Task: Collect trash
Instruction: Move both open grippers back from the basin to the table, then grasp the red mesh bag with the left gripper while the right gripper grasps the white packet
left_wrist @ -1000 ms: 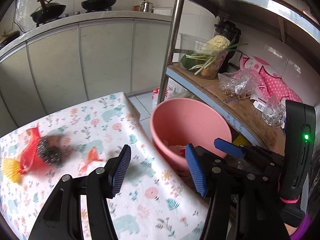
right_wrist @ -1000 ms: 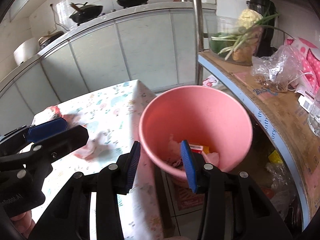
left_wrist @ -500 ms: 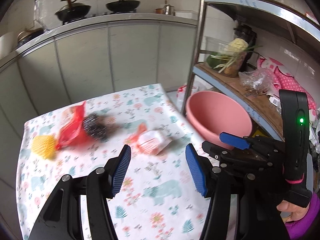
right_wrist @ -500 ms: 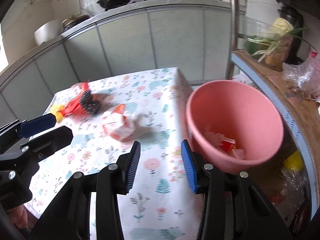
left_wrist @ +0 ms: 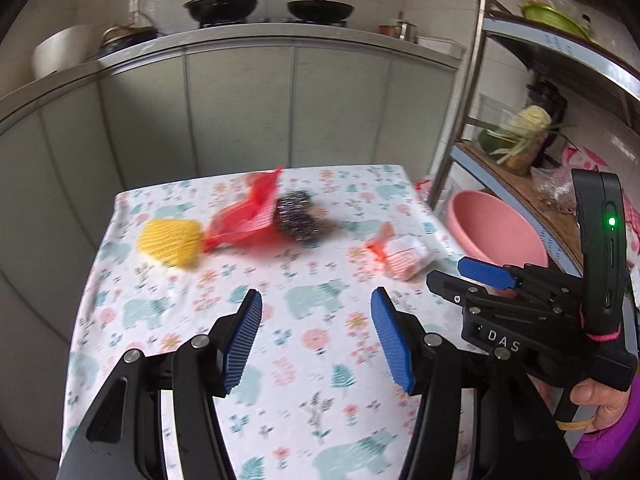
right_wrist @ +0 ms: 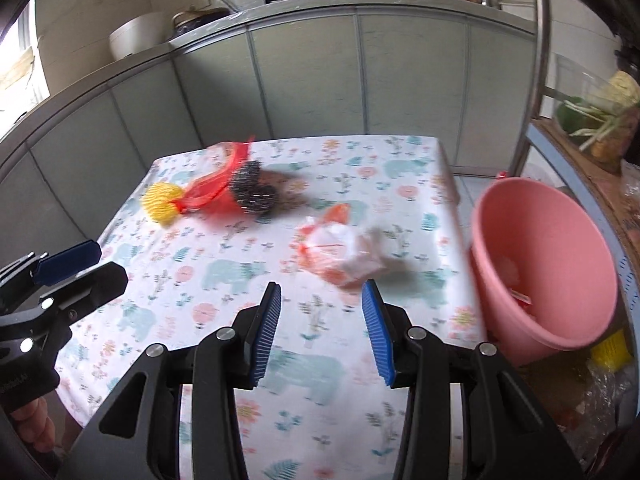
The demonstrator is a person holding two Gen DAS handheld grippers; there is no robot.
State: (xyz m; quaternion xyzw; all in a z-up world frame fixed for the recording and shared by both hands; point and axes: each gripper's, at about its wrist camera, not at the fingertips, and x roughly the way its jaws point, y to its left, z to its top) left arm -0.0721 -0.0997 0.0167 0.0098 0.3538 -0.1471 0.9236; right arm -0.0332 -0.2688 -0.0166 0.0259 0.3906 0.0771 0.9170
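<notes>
On the floral tablecloth (left_wrist: pixel 304 344) lie a yellow foam net (left_wrist: pixel 170 242), a red mesh bag (left_wrist: pixel 244 210), a steel wool ball (left_wrist: pixel 296 214) and a crumpled orange-white wrapper (left_wrist: pixel 402 254). They also show in the right wrist view: the net (right_wrist: pixel 160 200), the bag (right_wrist: pixel 212 188), the steel wool (right_wrist: pixel 254 192), the wrapper (right_wrist: pixel 340 248). A pink bin (right_wrist: pixel 544 268) stands right of the table and holds some trash; it also shows in the left wrist view (left_wrist: pixel 494 232). My left gripper (left_wrist: pixel 316 340) is open and empty above the near table. My right gripper (right_wrist: pixel 322 328) is open and empty, just short of the wrapper.
A metal shelf rack (left_wrist: pixel 516 176) with vegetables and bags stands right of the bin. A grey counter (left_wrist: pixel 240 80) with woks runs behind the table. The table's right edge (right_wrist: pixel 452 200) borders the bin.
Both grippers have swung left, away from the pink bin and back over the table. The trash pieces have come into the middle of both views. Both stay open.
</notes>
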